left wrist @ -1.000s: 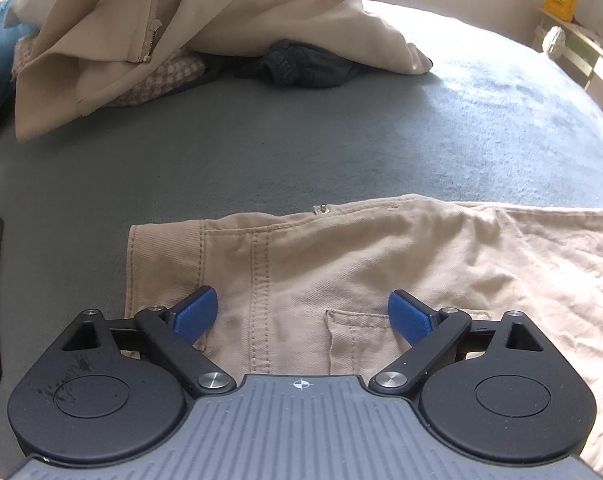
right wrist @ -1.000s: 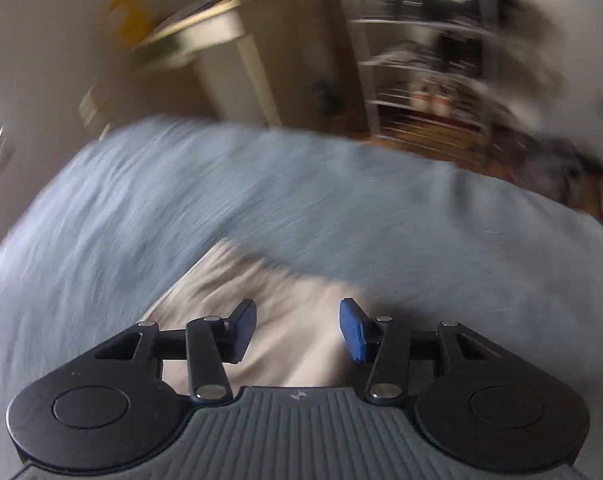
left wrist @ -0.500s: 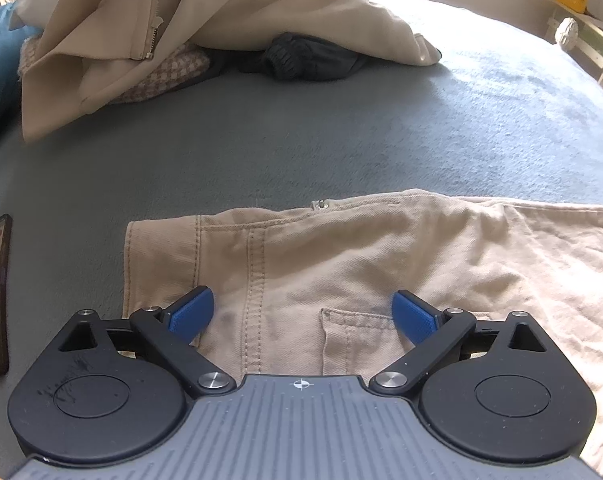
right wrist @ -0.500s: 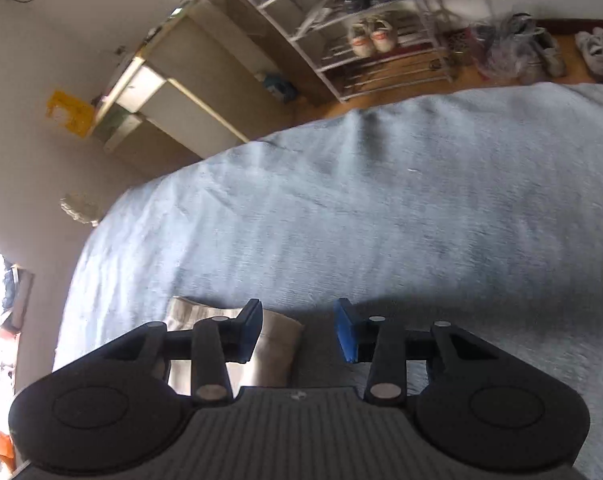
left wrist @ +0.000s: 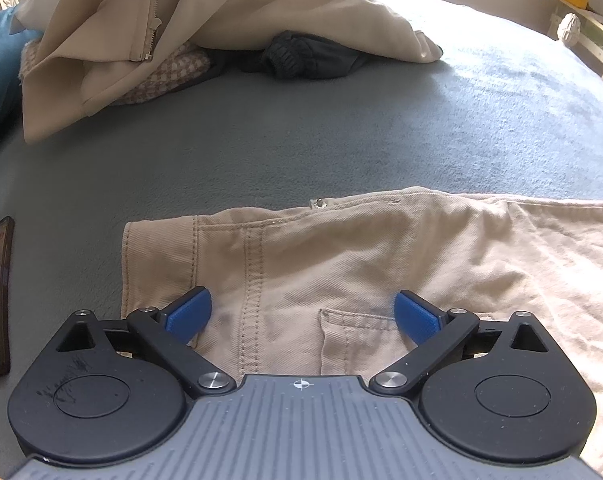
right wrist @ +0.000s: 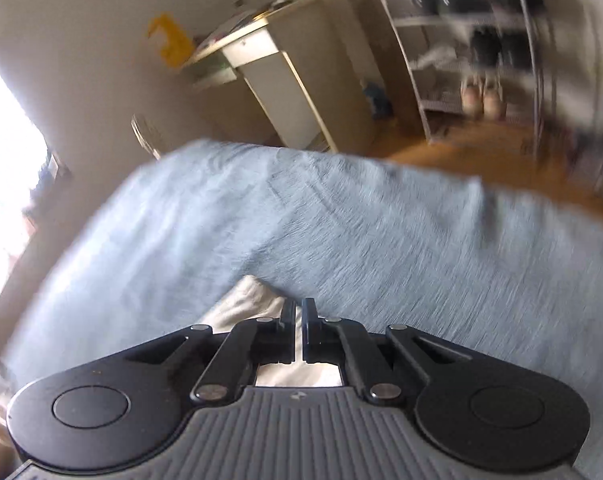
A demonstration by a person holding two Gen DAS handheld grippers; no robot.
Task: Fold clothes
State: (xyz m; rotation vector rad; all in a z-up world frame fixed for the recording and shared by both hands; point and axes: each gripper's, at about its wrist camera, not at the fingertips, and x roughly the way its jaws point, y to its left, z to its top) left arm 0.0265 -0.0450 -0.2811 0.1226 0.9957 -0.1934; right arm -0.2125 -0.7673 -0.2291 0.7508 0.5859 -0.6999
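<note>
Beige trousers (left wrist: 381, 264) lie flat on a grey-blue bed cover (left wrist: 301, 136), their long axis running sideways: waistband at the left, legs stretching off to the right. The left gripper (left wrist: 301, 314) hovers over the seat area with its blue fingers (left wrist: 187, 312) spread wide, holding nothing. A heap of other clothes (left wrist: 205, 28) (a cream jacket on top) sits well apart at the far side. In the blurred right view, the right gripper (right wrist: 298, 322) has its fingers pressed nearly together on a pale edge of the trousers (right wrist: 241, 304).
</note>
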